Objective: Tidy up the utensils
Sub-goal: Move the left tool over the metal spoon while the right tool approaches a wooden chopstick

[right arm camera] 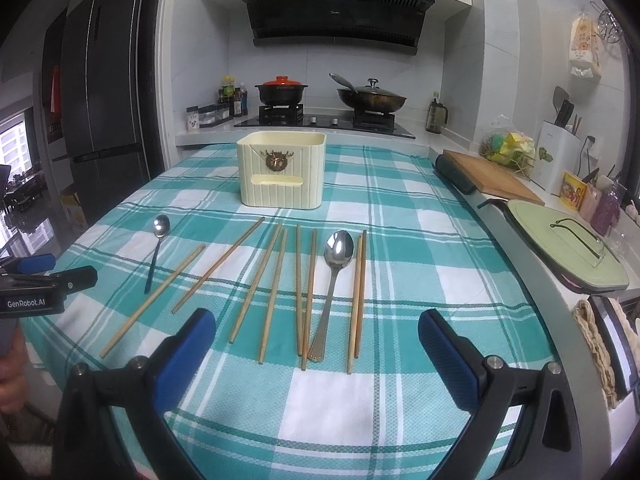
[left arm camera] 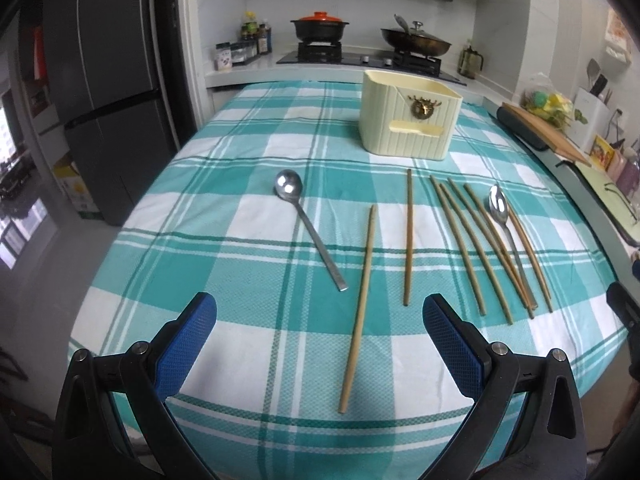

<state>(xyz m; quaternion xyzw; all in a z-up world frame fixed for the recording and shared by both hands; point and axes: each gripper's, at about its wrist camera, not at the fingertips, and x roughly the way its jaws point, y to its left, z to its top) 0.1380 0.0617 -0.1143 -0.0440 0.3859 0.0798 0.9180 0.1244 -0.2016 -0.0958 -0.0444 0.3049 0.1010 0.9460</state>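
A cream utensil holder (left arm camera: 410, 120) (right arm camera: 281, 168) stands at the far middle of the teal checked tablecloth (left arm camera: 240, 208) (right arm camera: 420, 248). Several wooden chopsticks (left arm camera: 472, 248) (right arm camera: 272, 292) lie in front of it. A small steel spoon (left arm camera: 308, 228) (right arm camera: 157, 248) lies to the left. A larger steel spoon (left arm camera: 505, 220) (right arm camera: 334, 280) lies among the right chopsticks. One chopstick (left arm camera: 358, 308) lies between my left gripper's fingers. My left gripper (left arm camera: 320, 336) is open and empty above the near edge. My right gripper (right arm camera: 318, 344) is open and empty, just short of the chopstick ends.
A stove with a red-lidded pot (right arm camera: 281, 90) and a wok (right arm camera: 370, 98) stands behind the table. A fridge (right arm camera: 104, 80) is at the left. A cutting board (right arm camera: 488, 176) and a green lidded pan (right arm camera: 568, 248) sit on the right counter.
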